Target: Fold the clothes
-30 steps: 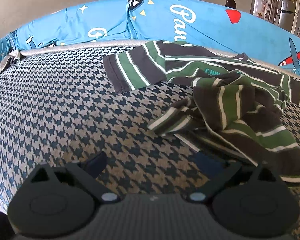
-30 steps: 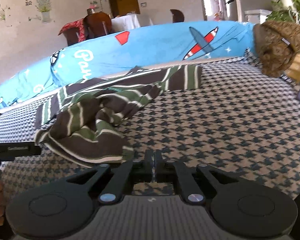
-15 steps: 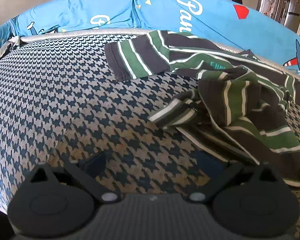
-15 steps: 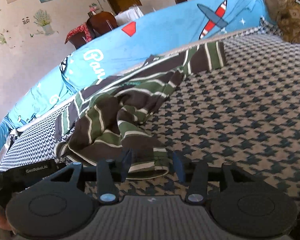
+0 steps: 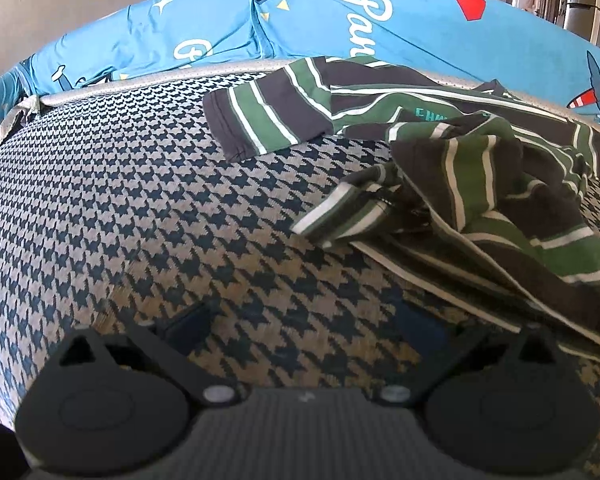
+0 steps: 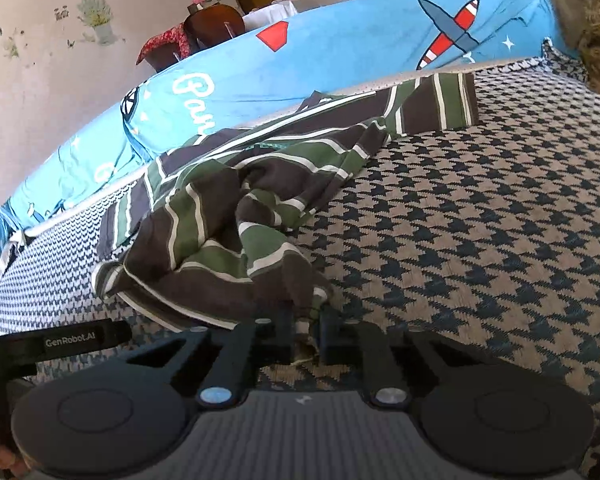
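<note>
A crumpled dark shirt with green and white stripes [image 5: 480, 184] lies on the houndstooth bedcover [image 5: 140, 200], one sleeve spread flat to the left. In the right wrist view the same shirt [image 6: 228, 216] is bunched in front of my right gripper [image 6: 306, 328], whose jaws are closing with the near hem corner pinched between the pads. My left gripper [image 5: 304, 320] hovers open over bare bedcover, its right finger [image 5: 424, 320] close to the shirt's lower hem, nothing between the fingers. Part of the left gripper's body [image 6: 68, 340] shows at the left edge of the right wrist view.
A long blue printed bolster [image 5: 300, 20] runs along the far edge of the bed, also the bolster [image 6: 340, 52] behind the shirt. A brown fuzzy cushion [image 6: 592, 40] sits at the far right. A hand [image 6: 0, 456] shows at the lower left. Houndstooth cover [image 6: 480, 220] extends right.
My right gripper opened, moved forward and down to the shirt's near hem, and shut on it. The left gripper has stayed open and almost still.
</note>
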The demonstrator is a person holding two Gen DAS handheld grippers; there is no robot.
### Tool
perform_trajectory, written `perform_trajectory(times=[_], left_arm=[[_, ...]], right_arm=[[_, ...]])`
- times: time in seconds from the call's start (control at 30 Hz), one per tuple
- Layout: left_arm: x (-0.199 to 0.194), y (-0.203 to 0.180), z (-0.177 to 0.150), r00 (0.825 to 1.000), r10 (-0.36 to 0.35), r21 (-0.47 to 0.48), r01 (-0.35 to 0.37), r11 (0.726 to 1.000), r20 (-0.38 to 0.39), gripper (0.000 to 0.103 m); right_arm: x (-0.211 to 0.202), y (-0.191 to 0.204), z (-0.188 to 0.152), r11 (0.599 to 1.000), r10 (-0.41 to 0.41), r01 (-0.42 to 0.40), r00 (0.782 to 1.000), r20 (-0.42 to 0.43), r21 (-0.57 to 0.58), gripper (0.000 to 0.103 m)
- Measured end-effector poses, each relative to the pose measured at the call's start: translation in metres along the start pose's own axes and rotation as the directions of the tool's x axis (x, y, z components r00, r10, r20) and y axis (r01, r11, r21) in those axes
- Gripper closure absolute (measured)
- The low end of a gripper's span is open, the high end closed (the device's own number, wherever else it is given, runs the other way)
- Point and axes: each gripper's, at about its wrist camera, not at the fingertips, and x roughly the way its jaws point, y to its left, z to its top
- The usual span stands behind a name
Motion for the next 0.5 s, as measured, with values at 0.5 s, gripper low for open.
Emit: perform_trajectory(times=[0.5], left_arm=[[-0.017,-0.003,-0.020,1.000,-0.003,0.017,0.003,1.000,0.015,0.000]], right_arm=[[-0.051,-0.016,0.005,0.995,-0.092,0.085,0.987,0.132,0.055,0.094]])
